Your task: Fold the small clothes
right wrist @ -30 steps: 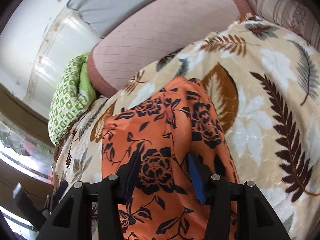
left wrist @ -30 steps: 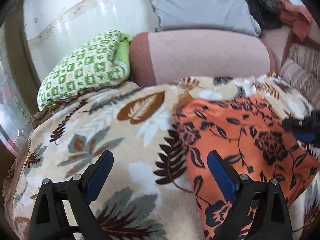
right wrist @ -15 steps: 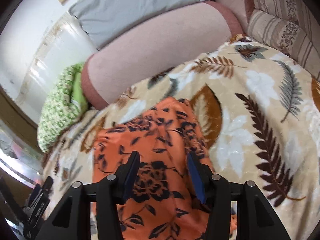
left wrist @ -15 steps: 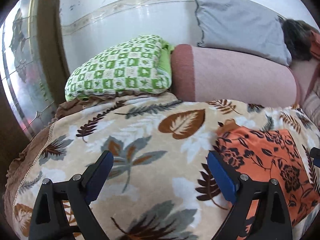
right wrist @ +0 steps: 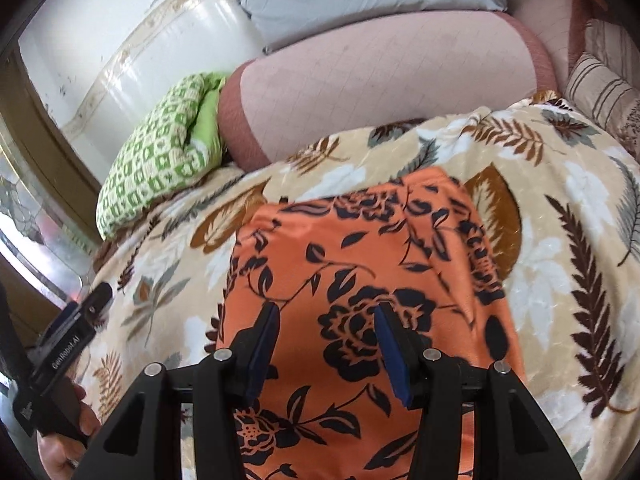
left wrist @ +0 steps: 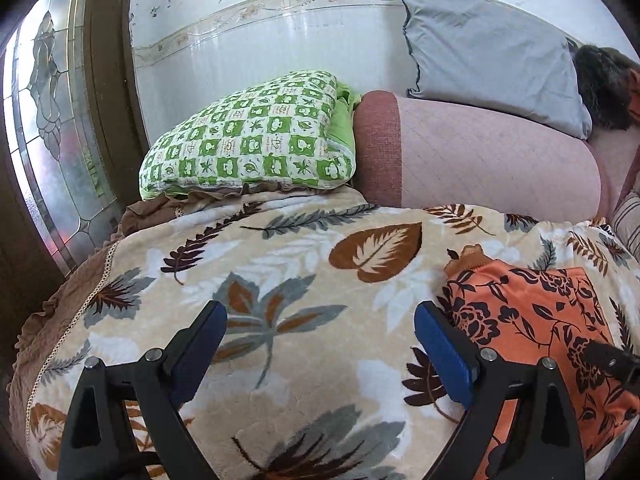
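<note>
Blue pads line both pairs of fingers. The left gripper point(left wrist: 320, 336) has its jaws spread wide with nothing between them, poised over bare leaf-print blanket point(left wrist: 280, 280), with the orange floral garment point(left wrist: 540, 320) lying off to its right, near the right finger but not between the pads. The right gripper point(right wrist: 326, 344) has its jaws at a narrower gap, parted and holding nothing, directly over the garment point(right wrist: 360, 248); whether the tips touch the cloth cannot be told. The garment lies flat on the blanket point(right wrist: 560, 240), its far edge towards a pink bolster point(right wrist: 380, 92). Beside the bolster's dark end sits a green checked pillow point(left wrist: 256, 136), and a grey pillow point(left wrist: 488, 56) leans on the white tiled wall point(left wrist: 260, 48) behind. A striped cushion point(right wrist: 600, 84) lies at the far right.
</note>
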Tool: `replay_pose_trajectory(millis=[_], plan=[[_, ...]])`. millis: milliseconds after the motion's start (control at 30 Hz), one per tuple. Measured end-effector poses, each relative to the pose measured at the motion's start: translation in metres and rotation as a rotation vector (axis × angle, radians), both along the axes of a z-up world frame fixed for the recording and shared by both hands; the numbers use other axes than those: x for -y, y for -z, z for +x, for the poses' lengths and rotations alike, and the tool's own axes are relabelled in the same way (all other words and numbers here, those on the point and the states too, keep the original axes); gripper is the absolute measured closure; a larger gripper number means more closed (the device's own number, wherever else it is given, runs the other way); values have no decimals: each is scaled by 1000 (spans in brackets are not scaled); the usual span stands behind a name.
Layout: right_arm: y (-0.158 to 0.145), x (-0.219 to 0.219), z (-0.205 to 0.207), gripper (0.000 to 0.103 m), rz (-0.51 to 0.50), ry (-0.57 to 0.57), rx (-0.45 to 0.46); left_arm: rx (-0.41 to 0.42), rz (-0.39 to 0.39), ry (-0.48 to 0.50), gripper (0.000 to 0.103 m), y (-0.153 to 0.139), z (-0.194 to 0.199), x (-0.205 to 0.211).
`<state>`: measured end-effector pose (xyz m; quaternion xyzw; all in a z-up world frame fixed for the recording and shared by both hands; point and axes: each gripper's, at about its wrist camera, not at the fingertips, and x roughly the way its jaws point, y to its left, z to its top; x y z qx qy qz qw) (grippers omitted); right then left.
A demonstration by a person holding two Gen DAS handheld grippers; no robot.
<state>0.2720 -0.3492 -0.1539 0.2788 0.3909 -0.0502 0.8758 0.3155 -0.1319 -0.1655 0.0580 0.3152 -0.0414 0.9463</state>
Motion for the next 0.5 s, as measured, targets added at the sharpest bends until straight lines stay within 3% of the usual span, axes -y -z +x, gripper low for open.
replay_pose_trajectory(millis=[233, 367, 500], plan=[[33, -4, 14, 50, 49, -25, -143, -40, 14, 62, 8, 12, -2, 15], [31, -2, 13, 50, 53, -36, -138, -230, -33, 163, 8, 43, 6, 34], [25, 19, 3, 50, 73, 15, -113, -343, -61, 236, 8, 66, 4, 53]])
